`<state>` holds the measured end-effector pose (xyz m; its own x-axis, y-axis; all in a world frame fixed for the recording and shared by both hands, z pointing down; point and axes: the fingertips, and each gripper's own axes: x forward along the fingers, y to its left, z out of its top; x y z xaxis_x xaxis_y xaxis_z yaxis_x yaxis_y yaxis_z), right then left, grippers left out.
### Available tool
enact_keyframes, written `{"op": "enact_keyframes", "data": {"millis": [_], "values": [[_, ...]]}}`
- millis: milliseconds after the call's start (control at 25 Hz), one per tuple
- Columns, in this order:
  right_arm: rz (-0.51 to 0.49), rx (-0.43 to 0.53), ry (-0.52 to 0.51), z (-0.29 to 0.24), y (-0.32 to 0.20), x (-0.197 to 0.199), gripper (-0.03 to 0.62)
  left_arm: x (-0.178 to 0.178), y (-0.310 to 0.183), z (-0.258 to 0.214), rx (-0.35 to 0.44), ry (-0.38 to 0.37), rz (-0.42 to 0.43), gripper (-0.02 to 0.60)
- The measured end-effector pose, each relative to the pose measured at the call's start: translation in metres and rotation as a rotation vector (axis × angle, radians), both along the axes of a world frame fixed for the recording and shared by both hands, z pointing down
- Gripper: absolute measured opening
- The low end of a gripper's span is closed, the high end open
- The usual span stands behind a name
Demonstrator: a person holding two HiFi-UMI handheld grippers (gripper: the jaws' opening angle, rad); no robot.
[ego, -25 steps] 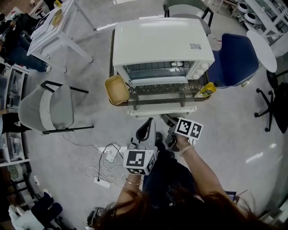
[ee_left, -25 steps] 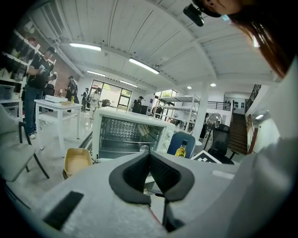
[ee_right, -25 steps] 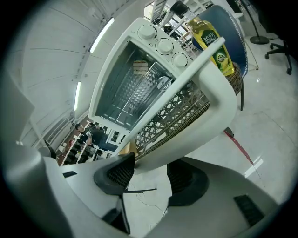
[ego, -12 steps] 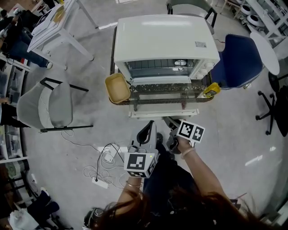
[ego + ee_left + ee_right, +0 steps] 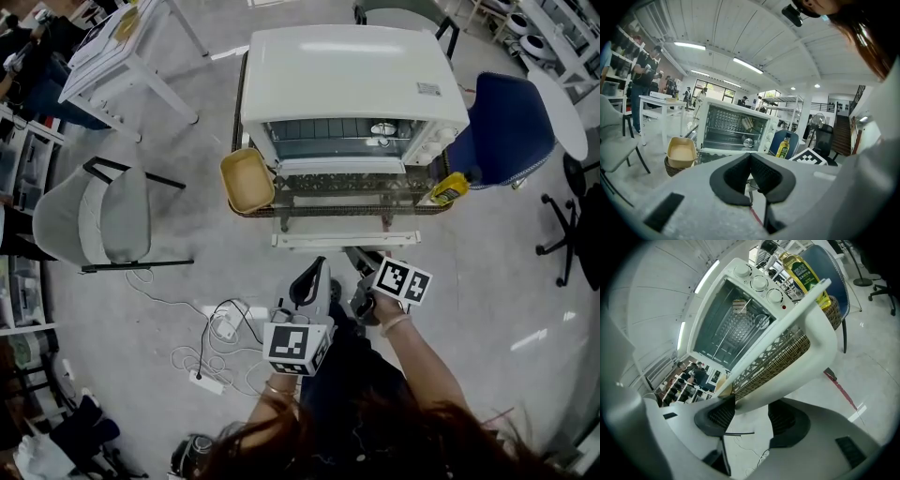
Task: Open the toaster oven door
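Two tools are showing at 6 o'clock in the head view, each held in one of the person's hands.

Left tool (image 5: 750, 157): its dark pads are pressing together at the tips, clenched on nothing. It is pointing toward 12 o'clock.

Right tool (image 5: 754, 417): its jaws are standing apart, released, with nothing gripped. The white door handle (image 5: 819, 341) is crossing just ahead of them, running from 7 o'clock up to 1 o'clock in the right gripper view. Its lower end is passing close by the pad at 9 o'clock; whether it is touching that pad cannot be told.

Toaster oven (image 5: 349, 70): it is sitting at 12 o'clock from both tools, on a woven stand (image 5: 671, 167). Its door (image 5: 342, 187) is lying folded down toward the person, roughly level, with the handle along the near edge. The chamber and its wire rack (image 5: 733, 136) are showing open behind it. Three knobs (image 5: 759, 283) are lining the panel on the 3 o'clock side.

Surroundings: a tan tray (image 5: 247, 180) is resting at the 9 o'clock end of the door, and a yellow bottle (image 5: 448, 188) is standing at the 3 o'clock end. A blue chair (image 5: 511, 122) is standing at 3 o'clock of the oven and a grey chair (image 5: 98, 225) at 8 o'clock. Cables (image 5: 220, 342) are lying on the floor at 9 o'clock of the left tool.
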<state>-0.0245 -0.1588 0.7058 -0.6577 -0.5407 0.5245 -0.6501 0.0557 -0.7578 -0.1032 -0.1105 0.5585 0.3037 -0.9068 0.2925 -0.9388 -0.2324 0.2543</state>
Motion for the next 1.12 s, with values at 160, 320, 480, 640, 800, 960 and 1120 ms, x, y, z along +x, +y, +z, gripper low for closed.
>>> {"op": "enact_keyframes", "data": {"millis": [160,320,480,640,800,960,1120], "values": [[0.002,0.017,-0.001,0.005,0.001,0.000,0.207,-0.001,0.002,0.009,-0.002,-0.002,-0.003,0.014],[0.004,0.041,-0.003,0.011,0.001,0.000,0.207,-0.001,0.004,0.016,-0.005,-0.002,-0.007,0.014],[0.004,0.056,-0.003,0.016,0.002,0.000,0.207,0.000,0.007,0.024,-0.006,-0.003,-0.012,0.014],[0.002,0.073,-0.003,0.022,0.002,0.000,0.207,0.001,0.009,0.035,-0.008,0.004,-0.019,0.014],[-0.001,0.087,-0.006,0.027,0.003,0.000,0.207,0.004,0.011,0.043,-0.005,0.008,-0.021,0.014],[-0.004,0.104,-0.010,0.031,0.003,0.000,0.207,0.007,0.012,0.049,0.000,0.010,-0.020,0.014],[-0.005,0.120,-0.013,0.035,0.003,0.001,0.207,0.006,0.011,0.054,0.001,0.008,-0.027,0.014]]}}
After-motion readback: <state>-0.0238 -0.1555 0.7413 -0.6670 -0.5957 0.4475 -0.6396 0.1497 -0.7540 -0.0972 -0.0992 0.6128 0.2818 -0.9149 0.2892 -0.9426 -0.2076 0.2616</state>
